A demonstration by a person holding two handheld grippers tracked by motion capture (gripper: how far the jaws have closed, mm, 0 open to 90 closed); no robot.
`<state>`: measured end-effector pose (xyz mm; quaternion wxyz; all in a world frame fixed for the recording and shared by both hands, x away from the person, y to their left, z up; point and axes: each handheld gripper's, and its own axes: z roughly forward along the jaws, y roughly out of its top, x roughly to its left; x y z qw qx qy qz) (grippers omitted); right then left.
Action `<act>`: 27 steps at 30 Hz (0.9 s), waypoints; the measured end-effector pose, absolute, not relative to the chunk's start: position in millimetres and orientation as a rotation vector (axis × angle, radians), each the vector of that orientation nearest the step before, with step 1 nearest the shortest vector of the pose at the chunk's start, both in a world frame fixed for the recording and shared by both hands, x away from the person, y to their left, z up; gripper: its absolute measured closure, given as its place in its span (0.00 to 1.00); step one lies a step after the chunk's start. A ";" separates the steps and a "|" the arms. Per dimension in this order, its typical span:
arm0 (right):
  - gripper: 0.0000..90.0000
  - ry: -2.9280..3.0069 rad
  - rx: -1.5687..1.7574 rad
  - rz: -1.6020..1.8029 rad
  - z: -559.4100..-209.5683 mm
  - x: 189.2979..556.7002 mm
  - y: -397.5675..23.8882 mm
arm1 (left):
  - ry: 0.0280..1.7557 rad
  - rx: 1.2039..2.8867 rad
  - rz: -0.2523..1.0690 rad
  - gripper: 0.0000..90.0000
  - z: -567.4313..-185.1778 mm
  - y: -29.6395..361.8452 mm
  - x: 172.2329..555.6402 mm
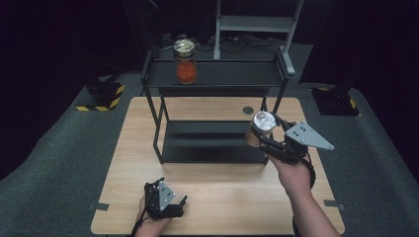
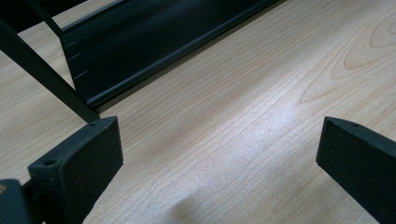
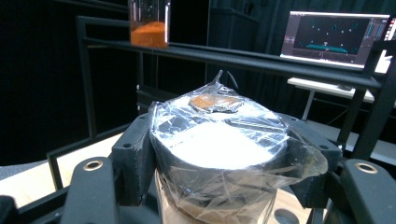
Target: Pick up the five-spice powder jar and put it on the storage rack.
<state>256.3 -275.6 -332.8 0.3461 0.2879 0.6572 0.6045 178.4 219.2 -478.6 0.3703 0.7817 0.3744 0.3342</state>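
1. Overhead, the high view places the right gripper [image 1: 262, 134] right of centre, above the bench [image 1: 222, 202] by the front right post of the black rack [image 1: 217, 74].
2. Its fingers are clamped on a jar [image 1: 260, 127] with a film-wrapped lid; the jar hangs clear of the bench.
3. The right gripper view adds detail: crinkled plastic film over the jar [image 3: 219, 154], one finger [image 3: 135, 158] pressed to each side below the lid, and a lit monitor [image 3: 334, 37] at upper right.
4. A second jar with orange contents [image 1: 185, 61] stands on the rack's top shelf, upper centre of the high view; it appears at upper left of the right gripper view [image 3: 149, 23].
5. The right forearm enters from the lower right edge, wrist angled up and left.
6. The left gripper [image 1: 165, 200] rests low at bottom centre-left of the high view.
7. The left gripper view shows its fingers [image 2: 84, 158] wide apart over bare wood [image 2: 233, 130], nothing between them, with the rack's lower shelf [image 2: 154, 42] at upper left.
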 end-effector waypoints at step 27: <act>0.38 1.610 0.693 1.592 -283.0 273.9 -255.8 | 0.967 1.979 0.842 0.01 -479.7 223.8 178.0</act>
